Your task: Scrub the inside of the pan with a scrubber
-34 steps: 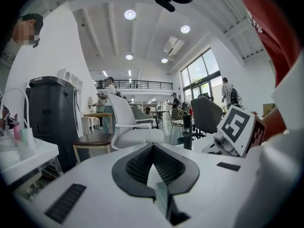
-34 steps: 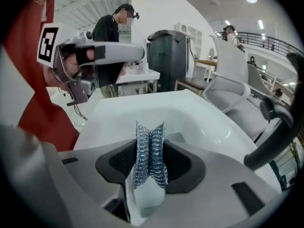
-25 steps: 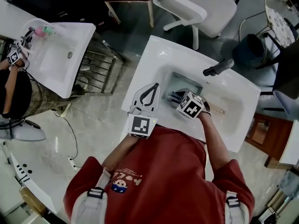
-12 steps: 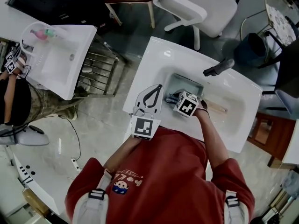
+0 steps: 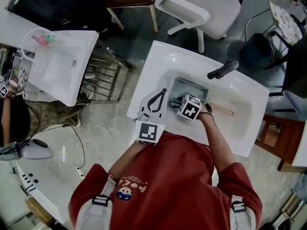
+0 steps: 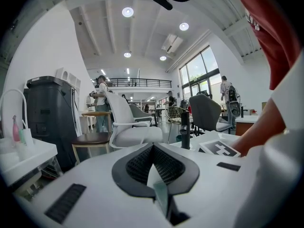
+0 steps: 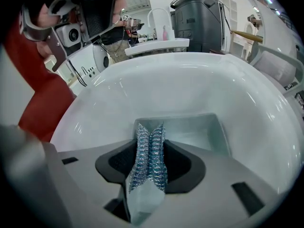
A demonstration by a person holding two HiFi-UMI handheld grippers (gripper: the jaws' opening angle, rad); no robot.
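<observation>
A square grey pan (image 5: 193,86) with a wooden handle (image 5: 222,111) lies in the white sink (image 5: 158,61). My right gripper (image 5: 181,102) reaches into the pan from its near side, shut on a steel wool scrubber (image 5: 175,100). In the right gripper view the silvery scrubber (image 7: 148,158) is pinched between the jaws of the right gripper (image 7: 149,128), with the pan (image 7: 194,127) just beyond. My left gripper (image 5: 162,92) hovers over the sink's left rim, shut and holding nothing. In its own view the left gripper (image 6: 152,147) looks out across the room.
A dark faucet (image 5: 221,69) stands at the sink's far side. A white chair (image 5: 201,6) is behind the sink. A second white sink (image 5: 57,66) with a metal rack (image 5: 98,73) stands at the left. A dark bin (image 5: 256,49) sits at the right.
My right gripper has shifted a little to the left with the scrubber inside the pan. The left gripper has stayed near the sink's left rim.
</observation>
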